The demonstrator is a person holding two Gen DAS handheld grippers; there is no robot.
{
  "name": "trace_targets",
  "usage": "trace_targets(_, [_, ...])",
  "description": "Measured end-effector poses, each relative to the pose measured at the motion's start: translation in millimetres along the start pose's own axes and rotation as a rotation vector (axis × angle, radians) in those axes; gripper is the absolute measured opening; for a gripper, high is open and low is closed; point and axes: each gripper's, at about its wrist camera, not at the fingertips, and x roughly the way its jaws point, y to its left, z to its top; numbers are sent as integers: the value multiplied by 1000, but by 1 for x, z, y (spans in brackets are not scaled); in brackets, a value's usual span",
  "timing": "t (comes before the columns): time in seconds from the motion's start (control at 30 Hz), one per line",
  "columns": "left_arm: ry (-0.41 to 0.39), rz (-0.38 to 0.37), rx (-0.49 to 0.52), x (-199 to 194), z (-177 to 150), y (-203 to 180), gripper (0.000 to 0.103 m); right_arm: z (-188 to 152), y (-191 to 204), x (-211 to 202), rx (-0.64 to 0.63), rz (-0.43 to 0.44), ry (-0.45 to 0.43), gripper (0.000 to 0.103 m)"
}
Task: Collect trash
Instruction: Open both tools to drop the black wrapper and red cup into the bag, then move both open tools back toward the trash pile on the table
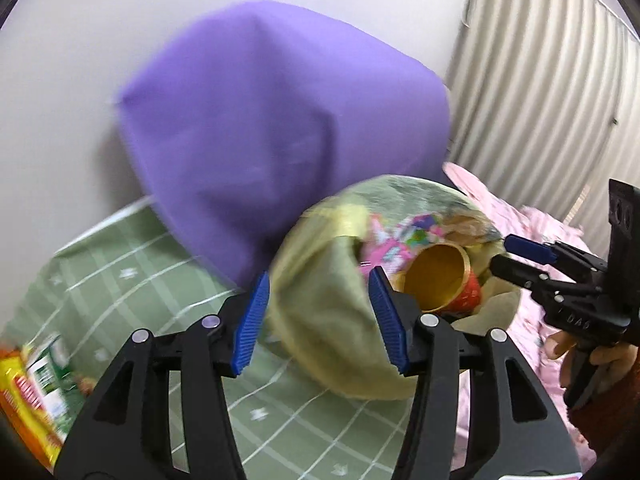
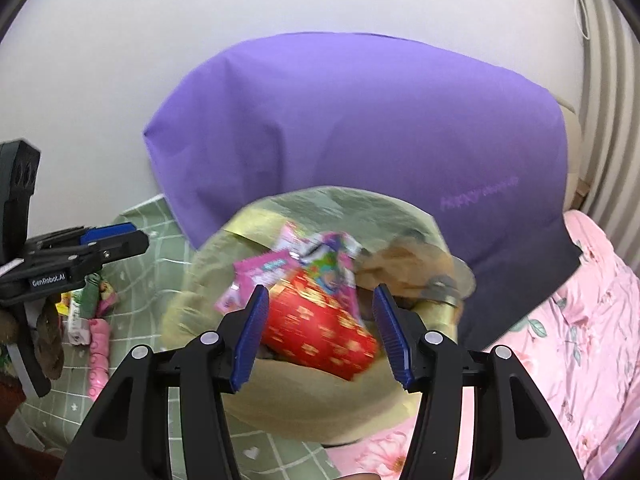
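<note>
So the yellow-green trash bag [image 2: 320, 400] is sitting on the bed, on the green checked sheet [image 1: 132, 272], right up against the big purple pillow [image 1: 280, 120] by the wall. Its mouth is gaping, and inside you can see a red paper cup [image 2: 320, 332] lying on its side plus some pink snack wrappers [image 2: 260, 276] and something brownish I can't make out.

Left hand-held gripper [image 1: 320, 316] has its blue pads spread apart with a fold of the bag's rim sitting between them, not pinched as far as I can tell. Right hand-held gripper [image 2: 320, 336] is also spread wide, hanging over the bag's mouth with the red cup in the gap but nothing clamped.

More loose wrappers [image 2: 92, 312] are lying on the sheet toward the bed's left edge, well apart from the bag. A pink floral quilt [image 2: 580, 320] is bunched along the right edge.
</note>
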Motion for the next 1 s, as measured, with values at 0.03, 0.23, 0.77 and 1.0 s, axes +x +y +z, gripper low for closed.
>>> trace_targets(0.03, [-13, 26, -13, -6, -3, 5, 49, 2, 6, 0, -7, 14, -9, 51])
trace_targets(0.23, [-68, 190, -86, -54, -34, 54, 49, 9, 50, 7, -41, 106, -36, 56])
trace_targets(0.77, [-98, 552, -479, -188, -156, 216, 49, -22, 204, 80, -249, 403, 179, 58])
trace_targets(1.0, [-16, 504, -606, -180, -203, 230, 49, -34, 256, 94, -328, 435, 196, 58])
